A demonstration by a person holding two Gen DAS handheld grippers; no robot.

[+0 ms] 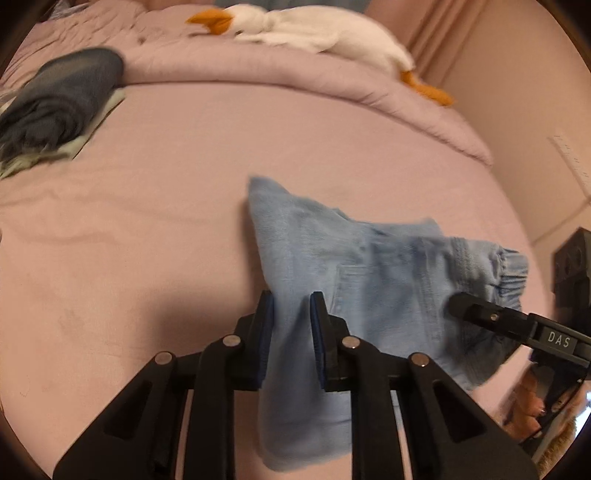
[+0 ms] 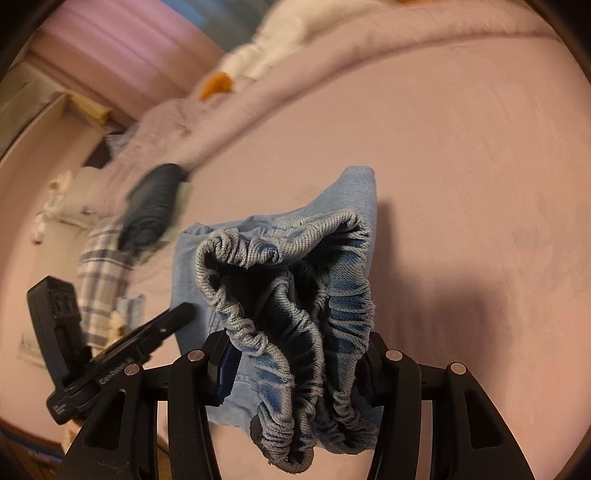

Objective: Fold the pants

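Light blue denim pants [image 1: 369, 266], partly folded, hang over the pink bed sheet [image 1: 147, 221], held up by both grippers. My left gripper [image 1: 291, 314] is shut on a folded edge of the pants; the cloth fills the gap between its blue pads. My right gripper [image 2: 295, 354] is shut on the bunched elastic waistband [image 2: 288, 266], which spills out between its fingers. In the left wrist view one of the right gripper's fingers [image 1: 480, 314] presses into the pants at the waistband end. In the right wrist view a left gripper finger [image 2: 166, 325] shows at the pants' left edge.
A stack of folded dark blue clothes [image 1: 62, 99] lies at the far left of the bed. A white plush goose [image 1: 314, 29] rests on the rolled quilt [image 1: 258, 70] at the back. Plaid cloth [image 2: 99, 266] lies near the bed's edge. A wall [image 1: 517, 110] runs along the right.
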